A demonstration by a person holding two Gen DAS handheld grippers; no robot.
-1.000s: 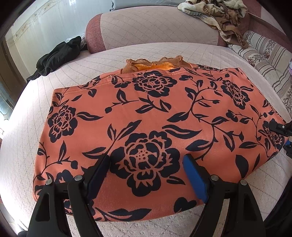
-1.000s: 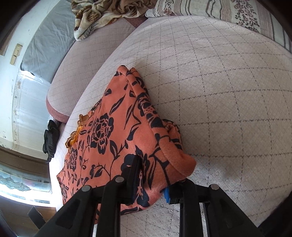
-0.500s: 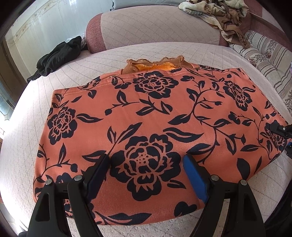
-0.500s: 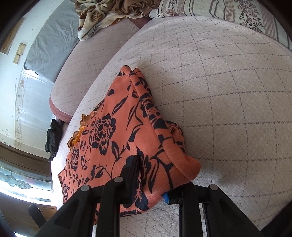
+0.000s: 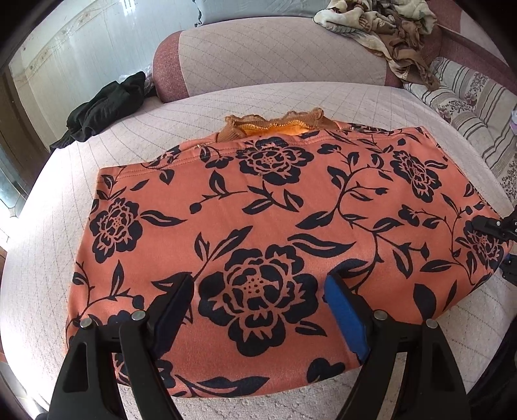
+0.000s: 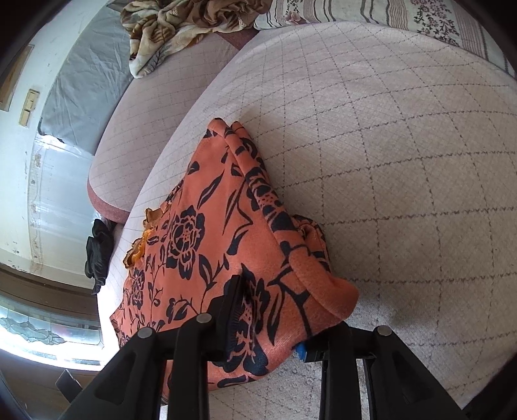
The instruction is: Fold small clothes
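Note:
An orange garment with black flowers (image 5: 258,226) lies folded flat on the quilted bed. An orange lace-edged piece (image 5: 274,124) peeks out at its far edge. My left gripper (image 5: 258,297) is open, its fingers resting on the near part of the garment, one each side of a large flower. My right gripper (image 6: 268,313) is shut on the garment's right corner (image 6: 290,290), one finger on top and the blue pad beneath. The right gripper also shows at the right edge of the left wrist view (image 5: 494,226).
The quilted pinkish bed cover (image 6: 404,161) spreads around the garment. A black garment (image 5: 106,103) lies at the far left. A crumpled brown and cream pile (image 5: 384,29) sits on the curved headboard (image 5: 274,55). Striped floral pillows (image 5: 475,106) lie at the right.
The right gripper has shifted slightly, holding the corner throughout. The left gripper and the garment have barely moved.

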